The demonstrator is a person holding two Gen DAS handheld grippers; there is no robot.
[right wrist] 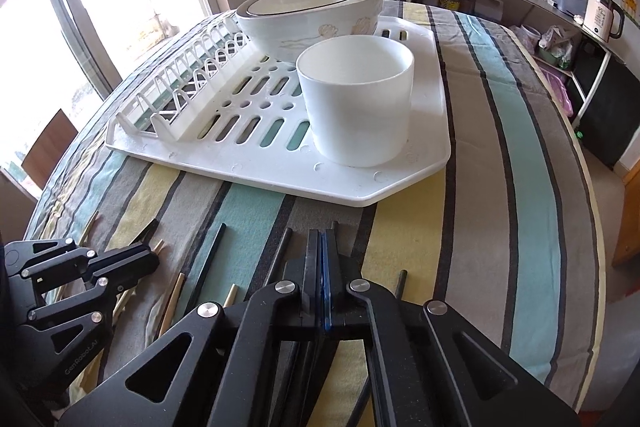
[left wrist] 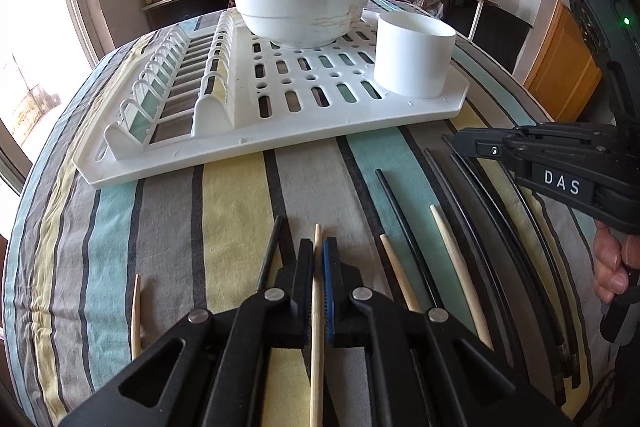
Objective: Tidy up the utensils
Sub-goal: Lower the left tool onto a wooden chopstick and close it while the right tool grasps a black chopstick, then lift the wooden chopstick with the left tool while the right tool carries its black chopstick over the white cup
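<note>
My left gripper [left wrist: 319, 247] is shut on a pale wooden chopstick [left wrist: 317, 347] that lies along the striped cloth between its pads. My right gripper [right wrist: 323, 239] is shut with its pads pressed together, and the thin tip of a black chopstick [right wrist: 335, 225] pokes out just past them. More wooden chopsticks [left wrist: 460, 275] and black chopsticks [left wrist: 408, 239] lie loose on the cloth between the two grippers. A white cylindrical cup [right wrist: 356, 107] stands empty on the near right corner of the white drying rack [right wrist: 280, 179].
A large white bowl [left wrist: 300, 11] sits on the rack behind the cup. The rack's plate slots [left wrist: 160, 95] fill its left side. One wooden chopstick [left wrist: 137, 311] lies apart at the far left. A person's fingers [left wrist: 612, 267] hold the right gripper's handle. Kitchen counters stand beyond the table.
</note>
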